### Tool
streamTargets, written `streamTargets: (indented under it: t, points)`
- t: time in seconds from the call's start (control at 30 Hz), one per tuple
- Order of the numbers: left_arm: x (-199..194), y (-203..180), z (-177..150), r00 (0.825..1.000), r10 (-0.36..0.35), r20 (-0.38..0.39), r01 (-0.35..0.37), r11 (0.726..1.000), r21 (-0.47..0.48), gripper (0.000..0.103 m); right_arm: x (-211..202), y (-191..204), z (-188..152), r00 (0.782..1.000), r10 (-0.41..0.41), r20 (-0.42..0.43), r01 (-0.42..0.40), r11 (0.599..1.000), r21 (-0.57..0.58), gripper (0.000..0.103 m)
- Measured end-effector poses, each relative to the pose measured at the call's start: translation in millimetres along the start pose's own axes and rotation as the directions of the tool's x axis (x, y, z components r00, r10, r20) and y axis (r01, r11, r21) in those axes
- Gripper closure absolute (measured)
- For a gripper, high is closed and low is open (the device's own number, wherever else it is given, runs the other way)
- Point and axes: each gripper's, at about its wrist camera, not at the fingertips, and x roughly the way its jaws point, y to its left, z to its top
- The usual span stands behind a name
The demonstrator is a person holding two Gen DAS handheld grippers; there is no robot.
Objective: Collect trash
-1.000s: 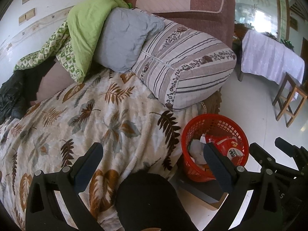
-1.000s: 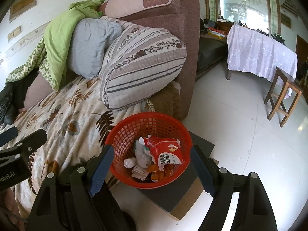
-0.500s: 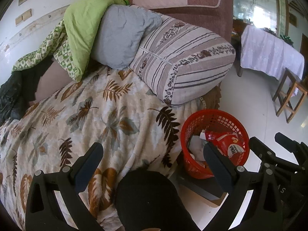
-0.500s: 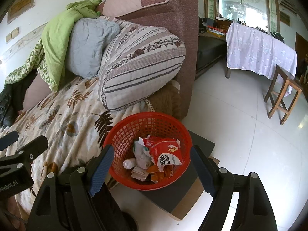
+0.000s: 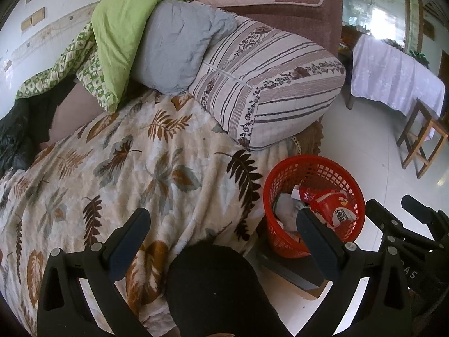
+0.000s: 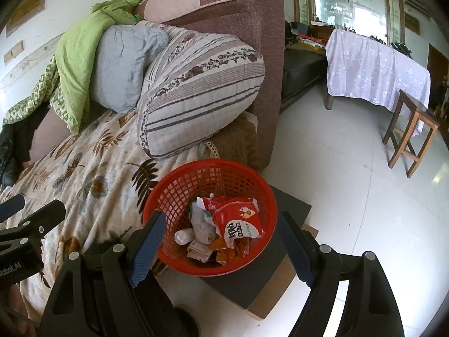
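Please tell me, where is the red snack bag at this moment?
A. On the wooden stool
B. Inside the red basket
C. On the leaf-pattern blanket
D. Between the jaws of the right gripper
B: the red snack bag lies on top of other trash inside the red basket, which stands beside the bed.
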Motion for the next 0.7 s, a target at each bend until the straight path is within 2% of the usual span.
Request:
streamTargets:
  t: [0.27, 0.7]
  points:
    - [1.4, -0.9, 0.7, 1.000, -0.003, -0.012, 0.003, 1.000, 0.000, 0.000, 2.8, -0.9, -0.5, 0.999, -0.031, 0.014, 0.031, 0.999, -0.006, 0.019]
    - [12.7, -0.7, -1.0, 0.999, -0.008, -0.032, 0.008, 1.000, 0.000, 0.000, 15.2, 2.2, -1.7, 1.000, -0.017, -0.018, 0.017, 1.000, -0.005, 0.019]
